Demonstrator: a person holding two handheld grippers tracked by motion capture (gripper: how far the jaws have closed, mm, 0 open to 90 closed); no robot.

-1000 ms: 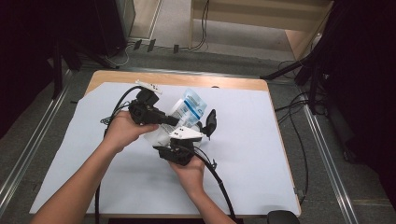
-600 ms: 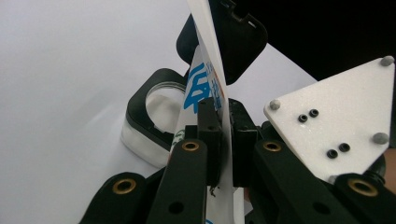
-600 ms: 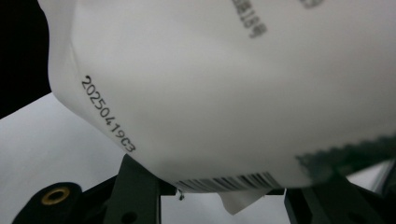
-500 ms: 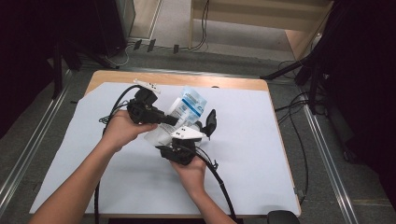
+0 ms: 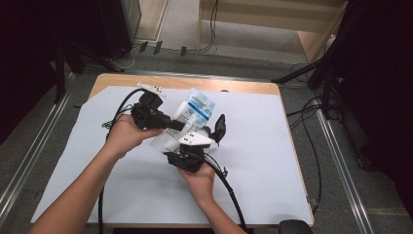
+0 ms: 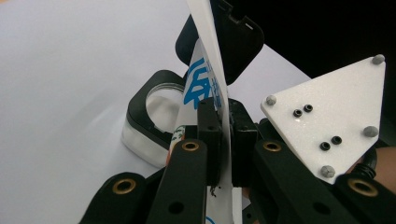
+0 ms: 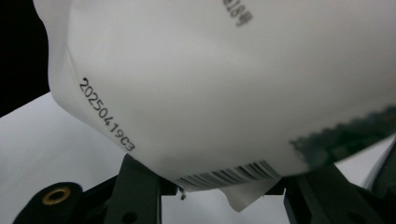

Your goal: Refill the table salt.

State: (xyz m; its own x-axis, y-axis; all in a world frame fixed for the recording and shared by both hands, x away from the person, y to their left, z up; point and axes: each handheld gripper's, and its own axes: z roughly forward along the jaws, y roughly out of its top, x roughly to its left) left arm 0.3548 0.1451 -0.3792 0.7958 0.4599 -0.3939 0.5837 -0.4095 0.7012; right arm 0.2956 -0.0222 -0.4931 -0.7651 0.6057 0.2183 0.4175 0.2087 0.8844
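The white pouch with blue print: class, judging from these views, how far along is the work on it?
Done: the pouch is off the table. In hand: the left gripper pinches its flat edge and the right gripper grips its bulging body. Left: no tear or opening shows yet.

Left gripper [image 6: 219,140]: black jaws, brass-ringed pivots, black cable at left of the high view. Right gripper [image 5: 195,146]: black body, white triangular plate with dark screws, grey studs. Forearms unsleeved.
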